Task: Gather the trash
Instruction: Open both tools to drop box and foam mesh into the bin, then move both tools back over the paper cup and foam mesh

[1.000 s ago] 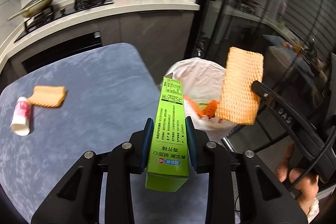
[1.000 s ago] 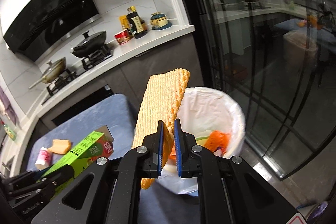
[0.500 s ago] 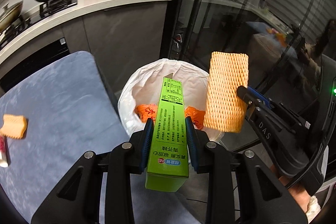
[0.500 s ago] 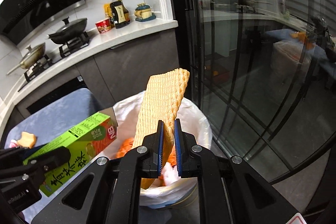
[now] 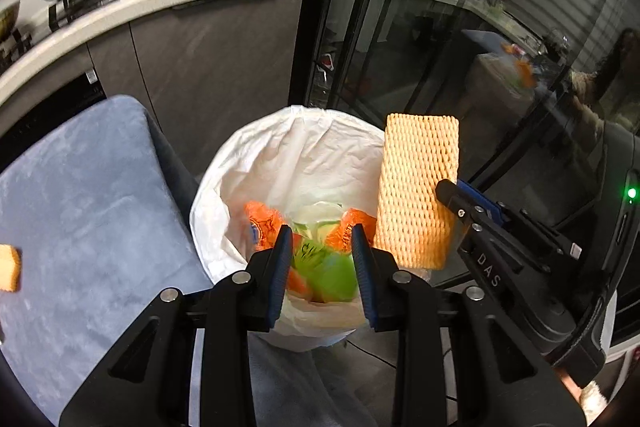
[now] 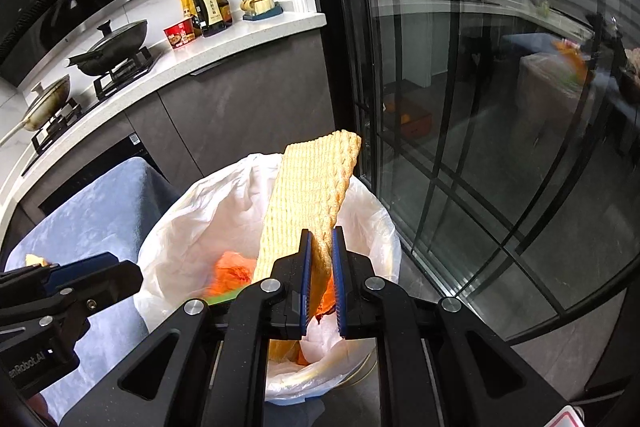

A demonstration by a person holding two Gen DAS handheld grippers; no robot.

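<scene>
A bin lined with a white bag stands beside the blue table; it also shows in the right wrist view. My left gripper is open and empty right above the bin. The green box lies blurred inside the bin among orange wrappers. My right gripper is shut on an orange foam net sleeve and holds it upright over the bin's right rim; the sleeve also shows in the left wrist view.
The blue table lies to the left with another orange foam piece at its left edge. A kitchen counter with pans and bottles runs behind. Glass doors stand to the right.
My left gripper has opened and the green box has dropped into the bin. Both grippers have moved closer over the bin. The right gripper still holds the foam sleeve.
</scene>
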